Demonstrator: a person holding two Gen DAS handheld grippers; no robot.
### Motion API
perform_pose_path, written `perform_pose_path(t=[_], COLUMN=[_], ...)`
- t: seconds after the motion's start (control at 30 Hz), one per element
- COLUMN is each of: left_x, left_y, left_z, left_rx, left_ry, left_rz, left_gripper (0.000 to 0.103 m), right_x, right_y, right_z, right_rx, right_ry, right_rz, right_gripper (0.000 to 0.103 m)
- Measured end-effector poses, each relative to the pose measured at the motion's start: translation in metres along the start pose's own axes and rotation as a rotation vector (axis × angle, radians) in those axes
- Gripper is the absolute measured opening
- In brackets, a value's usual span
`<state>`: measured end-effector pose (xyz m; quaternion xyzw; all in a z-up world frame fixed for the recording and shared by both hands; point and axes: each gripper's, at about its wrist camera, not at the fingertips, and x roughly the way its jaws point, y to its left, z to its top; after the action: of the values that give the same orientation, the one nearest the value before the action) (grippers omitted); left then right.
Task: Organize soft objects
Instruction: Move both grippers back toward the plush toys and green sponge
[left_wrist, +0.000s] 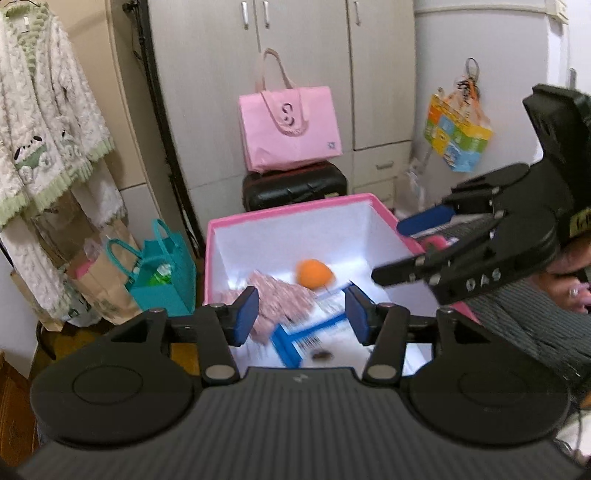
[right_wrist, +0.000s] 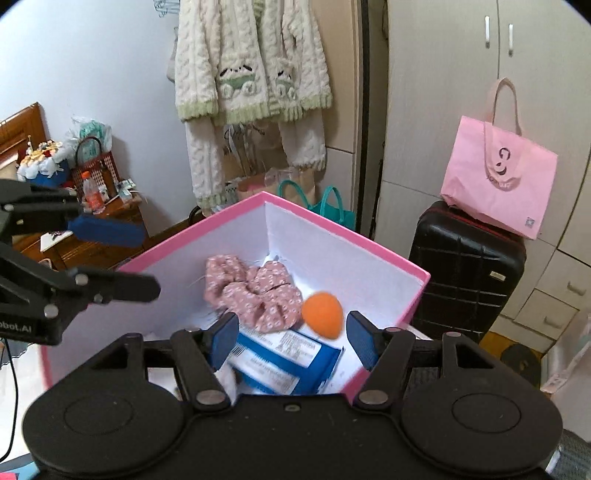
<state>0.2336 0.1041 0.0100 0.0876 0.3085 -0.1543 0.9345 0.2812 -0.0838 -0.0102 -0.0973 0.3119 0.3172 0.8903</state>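
Fingers on the left gripper are parted with nothing between them, blue pads facing each other over the near edge of the box. Same deal with the right gripper: its fingers stand apart and empty, hanging just above the box's near rim. Neither one is touching anything as far as I can see.

Straight below both of them, inside the pink box with the white lining, sits the soft stuff. A pink floral scrunchie lies bunched up near the middle of the floor of the box, and an orange sponge sits right beside it, looks like touching or nearly so, a bit blurred. Under and in front of those is a blue-and-white packet lying flat, plus some white paper-ish bits I can't make out.

Each gripper shows up in the other's view, off to the side of the box, and a hand is wrapped around the right one's grip.

Further out, behind the box, a black suitcase stands with a pink tote sitting on top of it, both against the wardrobe. A teal bag sits on the floor beside the box with brown paper bags next to it. A fluffy white-and-green cardigan hangs above those.
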Motion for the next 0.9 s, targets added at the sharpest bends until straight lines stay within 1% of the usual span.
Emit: perform_pose_path(t=[0.07,0.13,0.23,0.3,0.47,0.63,0.73,0.8,0.9], left_x=[-0.012,-0.025,-0.044,-0.057,-0.085,-0.107,-0.116,-0.120,-0.125], left_y=[-0.005,-0.010,-0.019,-0.026,-0.045,-0.061,-0.069,-0.074,-0.084], left_z=[-0.006,-0.014,-0.023,-0.027,-0.033,-0.038,-0.040,-0.041,-0.044], left_rx=[-0.008,-0.014,-0.005,0.009,0.048,0.051,0.056,0.056,0.080], left_ry=[-0.003,-0.020,-0.030,-0.039,-0.040,-0.029,-0.020,-0.019,-0.013], left_rz=[-0.012,-0.021,-0.034,-0.051,-0.097,-0.159,-0.185,-0.186,-0.168], left_gripper=[0.058,0.061,0.063,0.065,0.068,0.073,0.075,0.075,0.075], right_x=[-0.016,-0.031,-0.054,-0.068,-0.106,-0.147,-0.166,-0.176,-0.190], right_y=[0.005,0.013,0.023,0.029,0.041,0.054,0.060,0.063,0.068], right_z=[-0.005,-0.015,-0.032,-0.040,-0.050,-0.062,-0.071,-0.078,-0.090], right_rx=[-0.005,-0.012,-0.022,-0.020,-0.025,-0.062,-0.079,-0.100,-0.123], right_ry=[-0.004,-0.021,-0.037,-0.046,-0.090,-0.146,-0.163,-0.163,-0.170], right_rz=[-0.011,-0.046,-0.043,-0.062,-0.045,-0.041,-0.043,-0.055,-0.101], right_gripper=[0.070,0.070,0.070,0.070,0.070,0.072,0.072,0.072,0.072])
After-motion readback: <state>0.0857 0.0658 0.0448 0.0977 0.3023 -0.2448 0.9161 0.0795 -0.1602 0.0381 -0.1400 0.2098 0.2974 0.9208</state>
